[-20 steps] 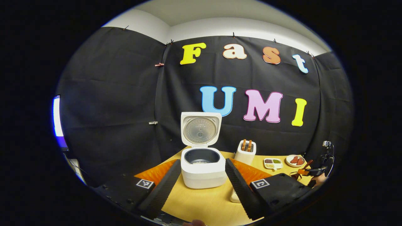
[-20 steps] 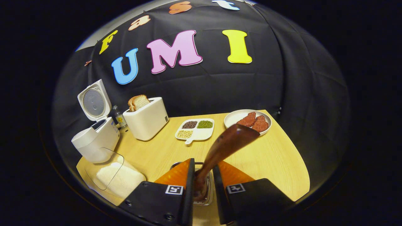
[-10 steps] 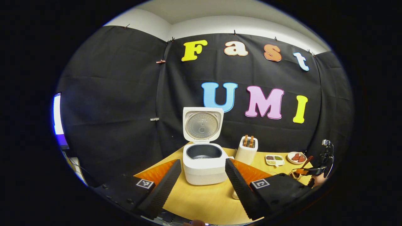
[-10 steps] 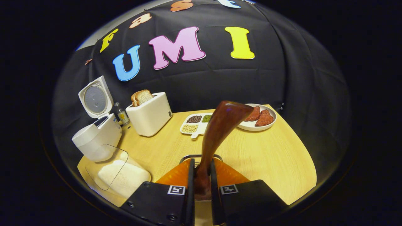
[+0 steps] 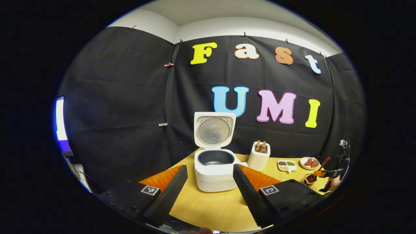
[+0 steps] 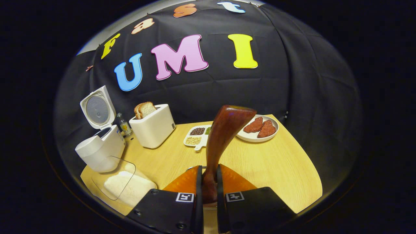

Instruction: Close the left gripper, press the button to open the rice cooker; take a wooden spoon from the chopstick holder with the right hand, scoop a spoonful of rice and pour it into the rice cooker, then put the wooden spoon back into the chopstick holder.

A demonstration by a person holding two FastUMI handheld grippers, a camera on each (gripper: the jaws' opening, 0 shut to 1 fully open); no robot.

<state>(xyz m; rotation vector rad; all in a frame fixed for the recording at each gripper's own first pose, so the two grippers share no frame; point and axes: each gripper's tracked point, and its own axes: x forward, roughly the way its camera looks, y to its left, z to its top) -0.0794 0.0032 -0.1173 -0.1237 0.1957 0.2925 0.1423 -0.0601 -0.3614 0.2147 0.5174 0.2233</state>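
Spoon (image 6: 227, 130) first: the wooden spoon stands up between the right gripper (image 6: 209, 182) fingers, handle pinched tight low in the right gripper view, bowl lifted in front of the plate (image 6: 256, 136). From the left gripper view the same spoon (image 5: 320, 164) is a small brown sliver at the far right, with the right gripper (image 5: 325, 174) and a hand (image 5: 331, 186) under it, too small to read the grip there. The rice cooker (image 5: 214, 172) sits dead centre in the left gripper view, lid up, dark pot open, a little pale rice on its bottom; the right gripper view catches that cooker (image 6: 99, 146) side-on at the left and cannot see into the pot. That view adds a clear container of white rice (image 6: 125, 187) just in front of the cooker, its lid tilted up. Counting: one cooker, one white toaster (image 6: 152, 128) with two bread slices, one small bottle (image 6: 123, 124) between cooker and toaster, one divided dish (image 6: 196, 136) with three kinds of beans, one plate with two reddish pieces. The left gripper (image 5: 209, 191) hangs level above the table (image 5: 211, 211), facing the cooker, its two ribbed fingers spread wide apart, holding nothing.
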